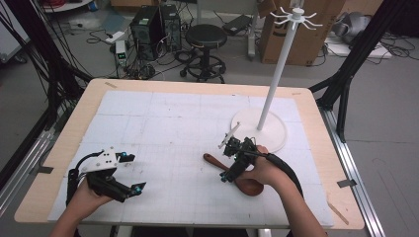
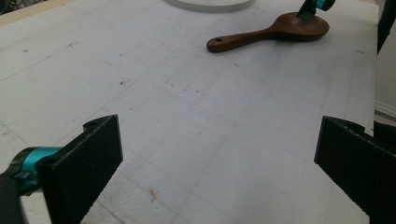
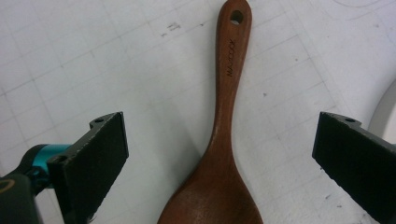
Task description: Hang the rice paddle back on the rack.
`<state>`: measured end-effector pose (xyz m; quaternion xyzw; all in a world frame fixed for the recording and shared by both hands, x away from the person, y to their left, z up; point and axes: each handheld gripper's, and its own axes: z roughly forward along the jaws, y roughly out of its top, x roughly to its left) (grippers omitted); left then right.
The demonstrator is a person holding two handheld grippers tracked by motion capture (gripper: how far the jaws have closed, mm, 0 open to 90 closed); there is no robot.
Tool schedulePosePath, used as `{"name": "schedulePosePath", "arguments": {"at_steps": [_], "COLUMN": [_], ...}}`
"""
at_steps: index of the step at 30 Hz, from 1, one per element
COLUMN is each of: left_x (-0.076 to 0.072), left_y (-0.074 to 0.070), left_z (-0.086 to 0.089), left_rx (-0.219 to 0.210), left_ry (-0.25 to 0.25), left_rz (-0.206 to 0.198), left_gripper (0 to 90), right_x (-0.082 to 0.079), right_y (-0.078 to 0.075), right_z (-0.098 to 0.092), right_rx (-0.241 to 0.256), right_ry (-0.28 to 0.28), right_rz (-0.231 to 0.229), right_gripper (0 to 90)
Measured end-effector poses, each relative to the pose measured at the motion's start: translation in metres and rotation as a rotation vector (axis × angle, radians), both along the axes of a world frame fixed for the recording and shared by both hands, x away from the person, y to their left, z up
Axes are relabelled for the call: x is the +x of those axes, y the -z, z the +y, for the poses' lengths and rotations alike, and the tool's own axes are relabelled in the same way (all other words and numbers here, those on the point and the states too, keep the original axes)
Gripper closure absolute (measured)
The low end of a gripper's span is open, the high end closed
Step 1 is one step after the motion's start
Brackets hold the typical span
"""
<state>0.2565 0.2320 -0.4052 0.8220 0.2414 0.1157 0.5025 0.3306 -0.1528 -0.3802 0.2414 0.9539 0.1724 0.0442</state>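
A wooden spoon (image 1: pixel 240 177) is laid flat on the white gridded mat (image 1: pixel 163 123) near the front right part of the table (image 1: pixel 89 94), bowl toward the front edge, handle angled toward the table's middle. A hole is seen at the handle end, with small lettering along the handle in the right gripper view.

The right gripper (image 1: pixel 230 165) is held over the spoon by the right hand (image 1: pixel 267 170), jaws spread wide; in the right gripper view the spoon (image 3: pixel 223 140) is seen between the two jaws, touched by neither. A cable is trailed from it along the forearm.

The left gripper (image 1: pixel 132 173) is held by the left hand (image 1: pixel 89 193) near the front left corner, well apart from the spoon, jaws spread wide with only mat between them. In the left gripper view the spoon (image 2: pixel 271 31) is seen farther off.

A white hook stand (image 1: pixel 276 74) is placed on its round base toward the right edge, just behind the spoon and right hand.
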Motion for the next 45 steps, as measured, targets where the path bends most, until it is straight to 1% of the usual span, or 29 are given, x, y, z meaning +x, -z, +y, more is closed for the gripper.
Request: {"name": "schedulePosePath", "arguments": {"at_steps": [3, 4, 7, 10, 12, 13, 16, 23, 24, 27, 30, 31, 35, 37, 38, 39, 40, 42, 45], "left_x": [0.001, 0.001, 0.001, 0.001, 0.001, 0.001, 0.0, 0.001, 0.001, 0.001, 0.001, 0.001, 0.001, 0.001, 0.001, 0.001, 0.001, 0.001, 0.001], "left_y": [0.0, 0.001, 0.001, 0.0, 0.0, 0.0, 0.001, 0.001, 0.001, 0.001, 0.001, 0.001, 0.001, 0.001, 0.001, 0.001, 0.001, 0.001, 0.001], "left_z": [0.0, 0.0, 0.0, 0.0, 0.0, 0.0, -0.001, -0.001, -0.001, 0.0, -0.001, -0.001, -0.001, -0.001, 0.0, 0.0, 0.0, 0.0, 0.0], "left_rx": [0.008, -0.002, -0.001, -0.002, 0.002, 0.009, 0.002, 0.014, 0.014, 0.015, 0.016, 0.016, 0.016, 0.015, 0.015, 0.014, 0.014, 0.017, 0.014], "left_ry": [0.003, -0.002, -0.003, -0.003, -0.003, 0.001, -0.005, -0.003, -0.002, -0.003, -0.002, -0.002, -0.003, -0.003, -0.003, -0.003, -0.001, 0.005, 0.001], "left_rz": [0.002, 0.004, 0.004, 0.004, 0.003, 0.001, 0.006, 0.003, 0.003, 0.003, 0.004, 0.004, 0.004, 0.003, 0.003, 0.003, 0.003, 0.001, 0.003], "left_gripper": [1.6, 1.7, 1.6, 1.6, 1.6, 1.6, 1.6, 1.6, 1.6, 1.6, 1.6, 1.6, 1.6, 1.6, 1.6, 1.7, 1.6, 1.6, 1.7], "right_x": [0.003, 0.004, 0.005, 0.007, 0.008, 0.007, 0.009, 0.013, 0.013, 0.015, 0.017, 0.016, 0.018, 0.018, 0.019, 0.019, 0.02, 0.021, 0.022], "right_y": [0.002, 0.003, 0.004, 0.005, 0.006, 0.007, 0.01, 0.017, 0.018, 0.02, 0.022, 0.022, 0.023, 0.023, 0.024, 0.024, 0.024, 0.024, 0.025], "right_z": [0.001, 0.002, 0.005, 0.008, 0.009, 0.01, 0.011, 0.014, 0.015, 0.017, 0.019, 0.02, 0.023, 0.026, 0.026, 0.027, 0.027, 0.028, 0.029], "right_rx": [-0.018, -0.029, -0.059, -0.072, -0.092, -0.097, -0.11, -0.153, -0.154, -0.174, -0.19, -0.197, -0.21, -0.225, -0.226, -0.23, -0.231, -0.233, -0.24], "right_ry": [-0.005, -0.005, -0.005, -0.01, -0.013, -0.001, -0.001, -0.013, -0.006, -0.021, -0.019, -0.008, -0.013, -0.011, -0.018, -0.008, -0.012, -0.009, -0.008], "right_rz": [0.008, 0.013, 0.019, 0.021, 0.022, 0.029, 0.036, 0.069, 0.078, 0.072, 0.073, 0.081, 0.085, 0.091, 0.083, 0.08, 0.078, 0.088, 0.097], "right_gripper": [3.7, 3.7, 3.8, 3.8, 3.8, 3.8, 3.9, 4.8, 4.8, 4.7, 4.8, 5.1, 8.2, 15.5, 15.5, 15.6, 16.9, 22.3, 26.9]}}
